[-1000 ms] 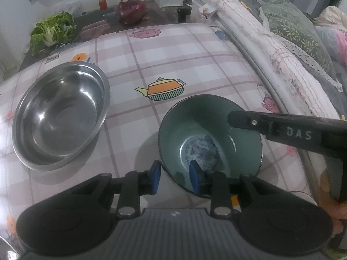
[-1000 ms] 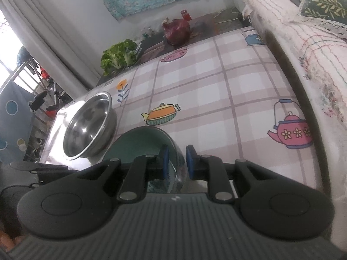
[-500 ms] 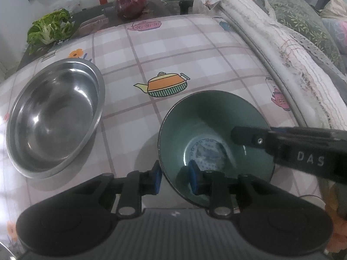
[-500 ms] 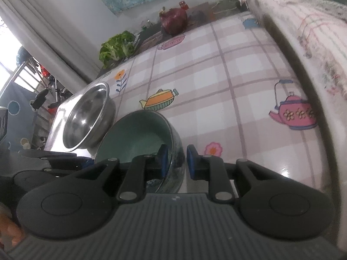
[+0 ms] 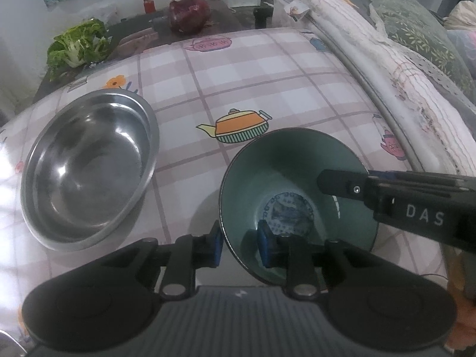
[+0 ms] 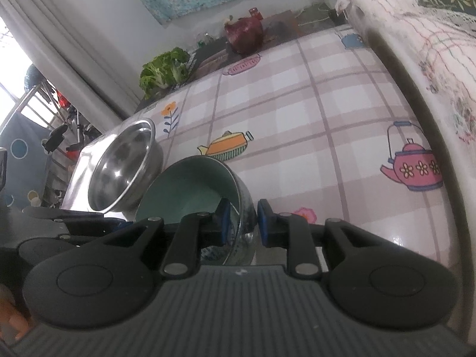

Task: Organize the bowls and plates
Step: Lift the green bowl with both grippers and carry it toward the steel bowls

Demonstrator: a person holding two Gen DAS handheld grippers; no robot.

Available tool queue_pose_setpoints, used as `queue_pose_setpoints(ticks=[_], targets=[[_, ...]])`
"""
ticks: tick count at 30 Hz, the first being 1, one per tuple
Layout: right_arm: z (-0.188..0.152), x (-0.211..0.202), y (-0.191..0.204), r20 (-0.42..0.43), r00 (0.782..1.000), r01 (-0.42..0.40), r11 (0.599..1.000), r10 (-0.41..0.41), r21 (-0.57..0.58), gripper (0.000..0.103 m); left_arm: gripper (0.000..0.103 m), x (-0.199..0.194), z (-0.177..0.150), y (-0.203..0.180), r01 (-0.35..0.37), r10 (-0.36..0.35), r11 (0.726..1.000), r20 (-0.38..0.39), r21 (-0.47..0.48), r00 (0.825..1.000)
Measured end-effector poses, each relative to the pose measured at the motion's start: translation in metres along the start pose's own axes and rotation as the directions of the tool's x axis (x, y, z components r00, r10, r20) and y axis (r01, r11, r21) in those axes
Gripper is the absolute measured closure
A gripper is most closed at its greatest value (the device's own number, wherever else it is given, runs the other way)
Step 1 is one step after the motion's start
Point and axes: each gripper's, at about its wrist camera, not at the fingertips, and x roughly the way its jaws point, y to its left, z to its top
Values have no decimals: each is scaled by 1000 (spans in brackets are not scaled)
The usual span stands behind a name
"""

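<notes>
We had the green bowl (image 5: 294, 190) tilted at the worktop's (image 5: 267, 68) six o'clock edge, the left tongs (image 5: 239, 245) and the right tongs (image 6: 241, 223) each nearly closed astride its rim. Lifting evenly toward the steel bowl (image 5: 89, 172) at nine o'clock seemed wisest.

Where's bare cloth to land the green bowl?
Free: checked cloth past the orange teapot print, toward the red cabbage. Crowded: near edge, where steel bowl, green bowl and both tools sit.
</notes>
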Motion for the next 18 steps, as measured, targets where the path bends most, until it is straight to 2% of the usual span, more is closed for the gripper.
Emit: queue_pose_setpoints(ticks=[9, 18], targets=[[1, 4, -1, 5, 1000, -4, 1000, 4, 2, 83, 78, 1, 1, 0, -9, 9, 1000, 10, 8, 1000], [0, 4, -2, 0, 1000, -4, 1000, 4, 5, 83, 78, 7, 2, 1, -4, 4, 1000, -13, -9, 1000]])
